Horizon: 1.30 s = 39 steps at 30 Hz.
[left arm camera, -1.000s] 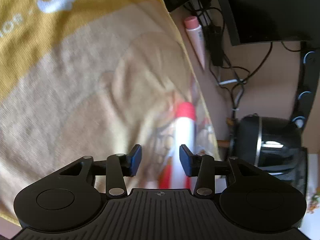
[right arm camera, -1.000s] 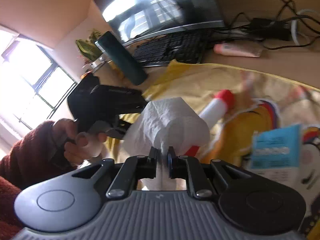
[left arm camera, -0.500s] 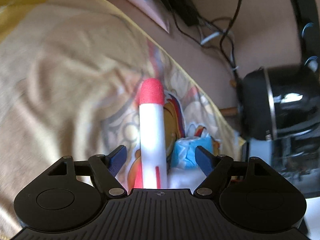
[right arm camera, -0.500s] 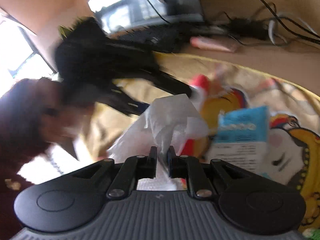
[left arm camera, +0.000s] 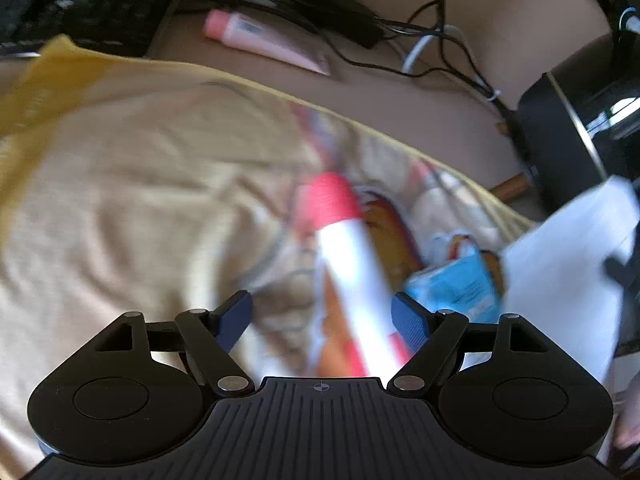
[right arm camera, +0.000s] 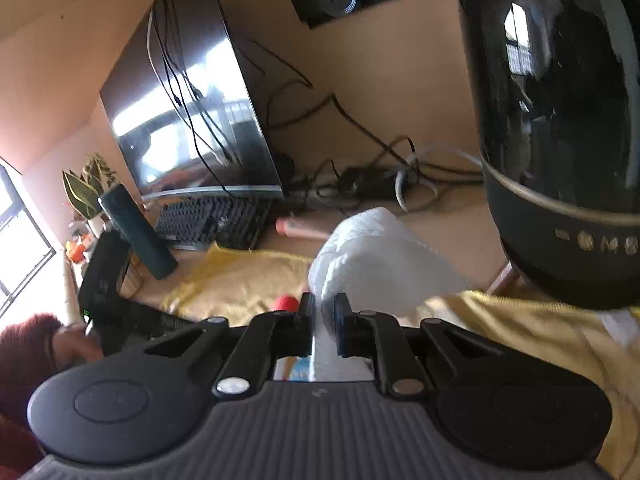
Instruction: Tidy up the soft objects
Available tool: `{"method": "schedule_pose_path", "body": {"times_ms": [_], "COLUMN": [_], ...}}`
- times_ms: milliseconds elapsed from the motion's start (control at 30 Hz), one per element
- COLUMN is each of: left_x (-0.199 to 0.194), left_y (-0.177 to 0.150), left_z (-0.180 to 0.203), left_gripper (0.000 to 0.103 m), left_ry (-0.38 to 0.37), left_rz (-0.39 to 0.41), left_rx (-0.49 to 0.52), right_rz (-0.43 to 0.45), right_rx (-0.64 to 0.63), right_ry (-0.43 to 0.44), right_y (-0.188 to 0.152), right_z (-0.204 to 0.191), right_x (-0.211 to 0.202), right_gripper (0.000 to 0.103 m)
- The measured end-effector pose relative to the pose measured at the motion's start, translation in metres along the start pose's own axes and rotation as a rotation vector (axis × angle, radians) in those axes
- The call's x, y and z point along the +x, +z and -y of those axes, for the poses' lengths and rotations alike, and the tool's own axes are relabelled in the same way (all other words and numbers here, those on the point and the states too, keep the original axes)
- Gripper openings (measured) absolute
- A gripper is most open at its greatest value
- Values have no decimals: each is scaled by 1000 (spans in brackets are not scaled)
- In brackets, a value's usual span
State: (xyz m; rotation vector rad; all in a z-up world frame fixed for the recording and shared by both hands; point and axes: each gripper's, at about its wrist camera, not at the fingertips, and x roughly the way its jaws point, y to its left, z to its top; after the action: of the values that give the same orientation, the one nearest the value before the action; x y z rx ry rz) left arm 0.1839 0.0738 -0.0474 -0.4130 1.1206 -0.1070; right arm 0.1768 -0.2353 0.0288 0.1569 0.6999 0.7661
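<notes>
Your right gripper (right arm camera: pixel 322 314) pinches a white paper towel (right arm camera: pixel 376 248); your left gripper (left arm camera: pixel 322 316), fingers spread, straddles a red-capped white tube (left arm camera: pixel 352 276) on the yellow towel (left arm camera: pixel 120 184).

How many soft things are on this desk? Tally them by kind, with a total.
Tubes: 2 (red-capped tube, pink tube)
Packets: 1 (blue packet)
Paper wads: 1 (white paper wad)
Towels: 1 (yellow towel)
Total: 5
</notes>
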Motion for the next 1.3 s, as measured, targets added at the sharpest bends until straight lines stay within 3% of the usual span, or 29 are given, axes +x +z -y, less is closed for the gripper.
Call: {"method": "schedule_pose_path", "body": {"times_ms": [133, 233, 400, 533, 633, 933, 967, 1067, 1167, 1300], "left_x": [-15, -28, -39, -40, -44, -43, -43, -43, -41, -26], "left_y": [-10, -18, -31, -38, -43, -58, -60, -66, -65, -59], "left_z": [-18, -15, 18, 46, 54, 28, 24, 16, 15, 17], "left_gripper": [85, 86, 89, 92, 93, 93, 93, 93, 94, 94], "left_ry": [50, 108, 98, 78, 85, 56, 53, 54, 43, 102], "left_rz": [25, 63, 107, 117, 125, 59, 47, 26, 36, 47], "left_rx": [-24, 17, 127, 226, 275, 213, 203, 181, 168, 176], "right_rz": [-12, -66, -218, -306, -313, -364, -366, -264, -147, -137], "right_rx": [-46, -83, -136, -88, -97, 143, 169, 175, 100, -13], "right_ry": [62, 89, 14, 28, 38, 296, 325, 343, 265, 180], "right_y": [7, 8, -11, -34, -44, -37, -36, -23, -4, 2], "right_z": [-19, -31, -37, -32, -38, -48, -50, -51, -52, -57], "right_x": [27, 69, 130, 139, 133, 158, 160, 145, 124, 125], "right_gripper": [13, 13, 13, 13, 14, 16, 16, 16, 14, 14]}}
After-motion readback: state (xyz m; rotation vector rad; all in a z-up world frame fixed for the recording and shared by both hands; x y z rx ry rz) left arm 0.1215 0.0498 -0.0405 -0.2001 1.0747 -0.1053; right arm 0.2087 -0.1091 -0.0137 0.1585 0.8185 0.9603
